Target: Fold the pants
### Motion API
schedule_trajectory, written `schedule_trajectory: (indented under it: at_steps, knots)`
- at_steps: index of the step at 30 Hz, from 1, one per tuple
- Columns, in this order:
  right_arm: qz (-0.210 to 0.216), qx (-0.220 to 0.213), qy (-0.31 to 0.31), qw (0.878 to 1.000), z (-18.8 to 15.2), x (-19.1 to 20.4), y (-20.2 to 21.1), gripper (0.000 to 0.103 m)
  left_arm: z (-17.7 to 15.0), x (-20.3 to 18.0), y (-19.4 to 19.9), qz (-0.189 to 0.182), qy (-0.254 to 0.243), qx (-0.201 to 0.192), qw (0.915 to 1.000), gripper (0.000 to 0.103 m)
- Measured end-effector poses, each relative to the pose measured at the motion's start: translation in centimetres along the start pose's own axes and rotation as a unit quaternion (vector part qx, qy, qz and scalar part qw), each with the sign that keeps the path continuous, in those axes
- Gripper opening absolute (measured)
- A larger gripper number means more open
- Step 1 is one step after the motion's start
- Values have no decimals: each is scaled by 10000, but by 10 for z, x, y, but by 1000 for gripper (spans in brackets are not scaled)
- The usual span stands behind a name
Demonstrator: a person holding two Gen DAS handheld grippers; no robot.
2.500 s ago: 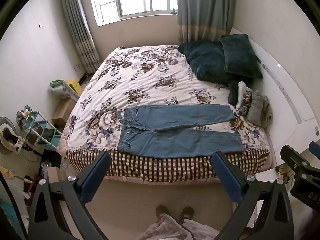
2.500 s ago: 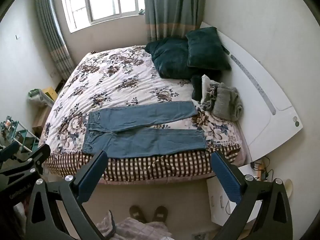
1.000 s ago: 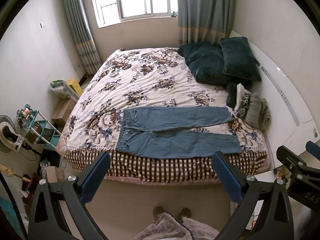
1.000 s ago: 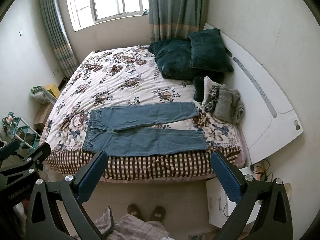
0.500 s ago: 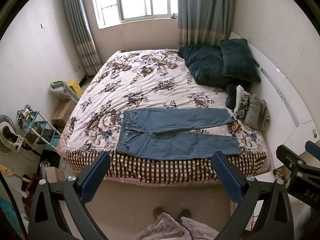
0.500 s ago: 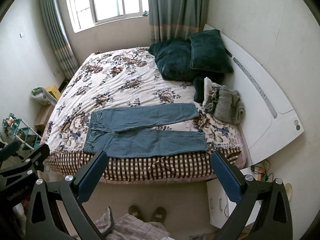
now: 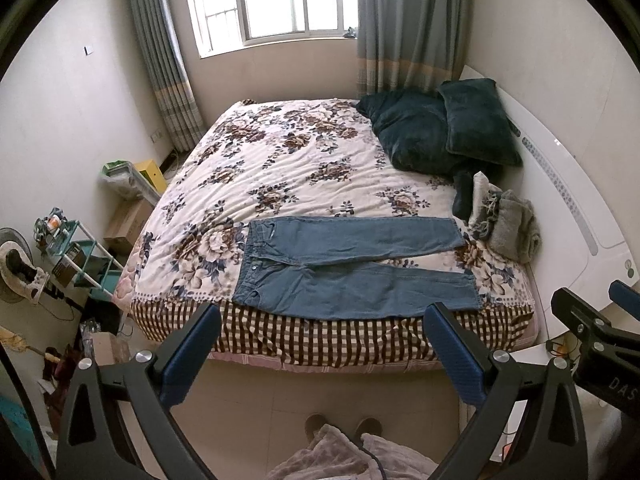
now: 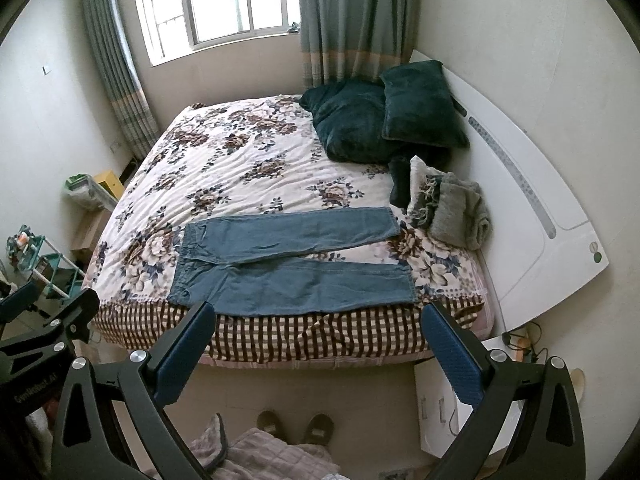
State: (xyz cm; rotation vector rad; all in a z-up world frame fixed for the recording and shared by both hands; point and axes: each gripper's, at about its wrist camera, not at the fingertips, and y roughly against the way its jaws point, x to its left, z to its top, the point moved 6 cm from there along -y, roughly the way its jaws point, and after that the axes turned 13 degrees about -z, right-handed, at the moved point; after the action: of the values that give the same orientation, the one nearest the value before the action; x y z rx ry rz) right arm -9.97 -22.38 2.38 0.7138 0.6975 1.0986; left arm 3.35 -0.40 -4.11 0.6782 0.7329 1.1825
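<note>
Blue jeans [image 7: 352,264] lie flat and spread on the near edge of a floral bed [image 7: 304,168], waist to the left, both legs pointing right. They also show in the right wrist view [image 8: 292,260]. My left gripper [image 7: 320,344] is open and empty, held high above the floor in front of the bed, well short of the jeans. My right gripper [image 8: 316,344] is open and empty too, at a similar height and distance. The right gripper's body [image 7: 592,336] shows at the left view's right edge.
Dark green pillows [image 7: 440,128] and folded grey clothes [image 7: 508,224] sit at the bed's right, by a white headboard [image 7: 580,208]. A shelf rack [image 7: 76,256] and boxes stand left of the bed. A white box [image 8: 444,412] stands on the floor at right.
Both grippers have risen and pulled back slightly, so the bed and jeans sit a little higher in view. The jeans have not moved; both grippers stay open.
</note>
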Motion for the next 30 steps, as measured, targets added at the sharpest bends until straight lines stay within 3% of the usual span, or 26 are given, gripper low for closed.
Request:
schedule_trajectory:
  at_steps: [5, 8, 15, 20, 30]
  knots:
    - [9, -23, 21, 10000, 20, 13, 8, 103, 6, -1, -1, -1, -1, -11, 10000, 103]
    - [9, -25, 22, 10000, 20, 13, 8, 103, 20, -1, 13, 10, 12, -28, 10000, 103]
    - [23, -31, 24, 10000, 20, 15, 11, 103, 20, 0, 14, 22, 1, -55, 10000, 103]
    - [41, -37, -10, 10000, 32, 22, 7, 103, 38, 4, 7, 177, 32, -152, 9997, 103]
    - [70, -26, -125, 9999, 57, 21, -90, 103, 45, 15, -69, 733, 358, -199, 9965, 103]
